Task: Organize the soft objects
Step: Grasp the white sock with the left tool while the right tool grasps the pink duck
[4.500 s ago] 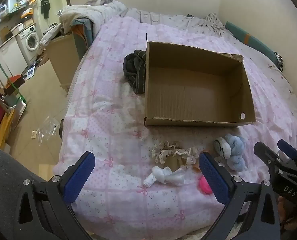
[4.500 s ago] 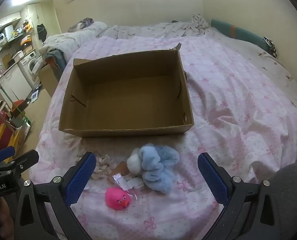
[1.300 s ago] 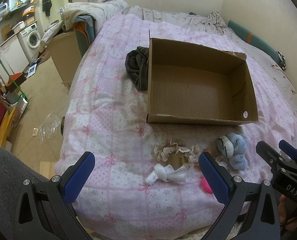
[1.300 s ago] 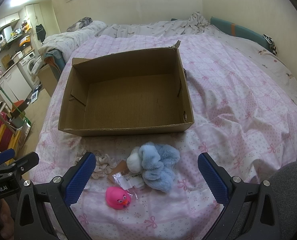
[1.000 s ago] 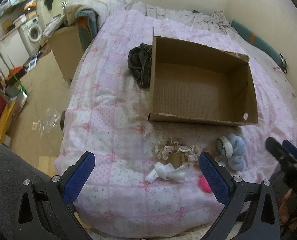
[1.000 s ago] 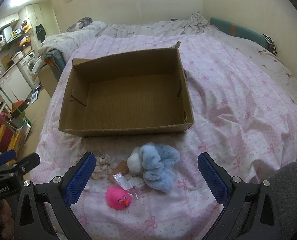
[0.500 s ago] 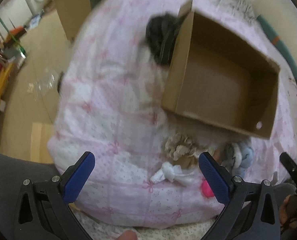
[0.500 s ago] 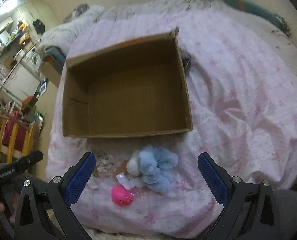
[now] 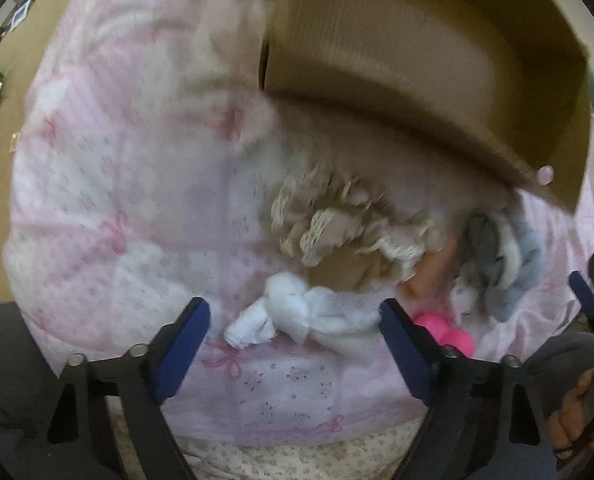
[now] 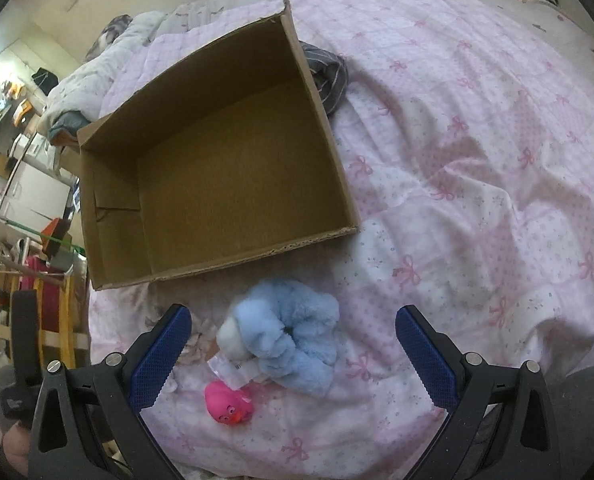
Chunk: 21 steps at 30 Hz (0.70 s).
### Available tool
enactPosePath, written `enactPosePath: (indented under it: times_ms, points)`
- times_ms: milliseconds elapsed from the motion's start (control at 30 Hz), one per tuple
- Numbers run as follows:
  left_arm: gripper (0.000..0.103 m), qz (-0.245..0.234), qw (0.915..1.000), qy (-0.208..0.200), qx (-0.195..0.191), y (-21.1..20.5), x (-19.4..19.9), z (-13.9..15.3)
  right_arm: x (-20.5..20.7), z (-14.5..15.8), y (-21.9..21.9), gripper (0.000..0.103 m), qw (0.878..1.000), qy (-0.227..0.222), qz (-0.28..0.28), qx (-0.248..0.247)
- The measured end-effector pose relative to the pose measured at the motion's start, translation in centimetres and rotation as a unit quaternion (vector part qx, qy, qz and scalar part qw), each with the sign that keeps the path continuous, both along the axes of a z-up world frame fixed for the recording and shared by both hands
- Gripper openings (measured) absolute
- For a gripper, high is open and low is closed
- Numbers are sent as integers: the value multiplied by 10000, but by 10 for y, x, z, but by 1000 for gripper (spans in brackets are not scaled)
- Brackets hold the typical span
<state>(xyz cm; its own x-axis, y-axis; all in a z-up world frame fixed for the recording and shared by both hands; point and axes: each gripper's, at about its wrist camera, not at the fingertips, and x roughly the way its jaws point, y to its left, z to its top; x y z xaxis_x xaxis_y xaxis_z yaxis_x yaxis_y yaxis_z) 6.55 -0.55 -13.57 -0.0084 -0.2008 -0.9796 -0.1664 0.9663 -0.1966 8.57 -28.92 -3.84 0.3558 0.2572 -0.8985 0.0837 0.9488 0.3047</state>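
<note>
One cardboard box [image 10: 225, 168], one blue fluffy scrunchie [image 10: 293, 336], one pink rubber duck [image 10: 229, 402], one beige lace scrunchie [image 9: 337, 224], one knotted white cloth [image 9: 297, 312], one dark garment [image 10: 329, 76].

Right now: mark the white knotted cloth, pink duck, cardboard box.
white knotted cloth [image 9: 297, 312], left wrist view, on the knot.
pink duck [image 10: 229, 402], right wrist view, on its body.
cardboard box [image 10: 225, 264], right wrist view, on the near wall's rim.

Dim indoor light; left wrist view smeared by motion blur, right sharp, both edges fisheye-bent
</note>
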Motion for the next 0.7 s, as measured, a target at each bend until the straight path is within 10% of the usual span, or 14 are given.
enactPosePath:
  times_ms: [167,700]
  points:
    - [23,-122,9998,-14,147,-9,-5,-9,1,-1,6,103,9999,-5,43,-120]
    - [17,-211,9961,-791,317,17,-53,59,-15,-12,25,103,9915,632,678,917]
